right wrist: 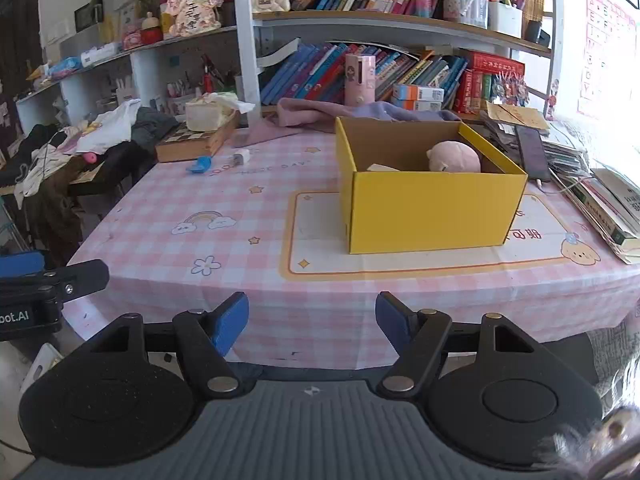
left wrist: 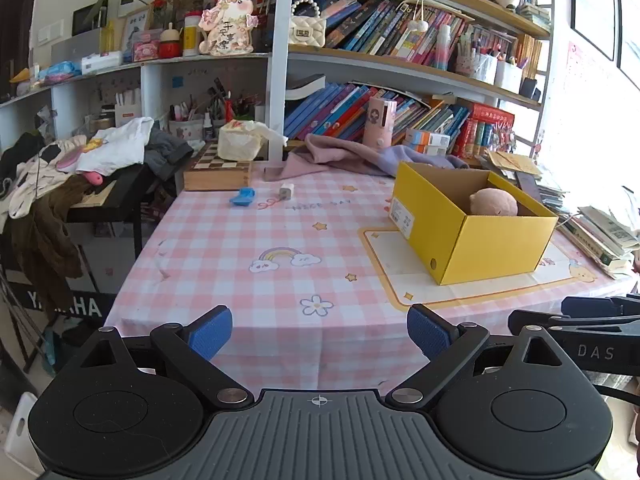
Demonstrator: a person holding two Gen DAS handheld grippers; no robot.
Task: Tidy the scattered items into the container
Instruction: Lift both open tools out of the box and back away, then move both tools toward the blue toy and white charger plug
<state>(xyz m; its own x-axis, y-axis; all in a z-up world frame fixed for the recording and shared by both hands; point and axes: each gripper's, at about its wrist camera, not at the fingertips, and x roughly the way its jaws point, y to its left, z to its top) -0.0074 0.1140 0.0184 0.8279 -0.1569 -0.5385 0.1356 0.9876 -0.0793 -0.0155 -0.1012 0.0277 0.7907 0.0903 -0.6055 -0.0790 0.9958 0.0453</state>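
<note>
Your left gripper [left wrist: 319, 334] and right gripper [right wrist: 312, 322] both have fingers spread, nothing between. Yellow box [right wrist: 428, 204] sits on the table [right wrist: 168, 248], long axis running away from you (pink plush [right wrist: 454, 156] inside). Blue item [left wrist: 242, 197] and white charger [left wrist: 287, 191] lie far back.

Home study corner: crammed bookshelves [left wrist: 400, 32], gingham-clothed table [left wrist: 248, 248], laundry [left wrist: 100, 152].

Checked table [right wrist: 168, 216], yellow box [right wrist: 432, 208], perhaps charger [right wrist: 241, 157]
</note>
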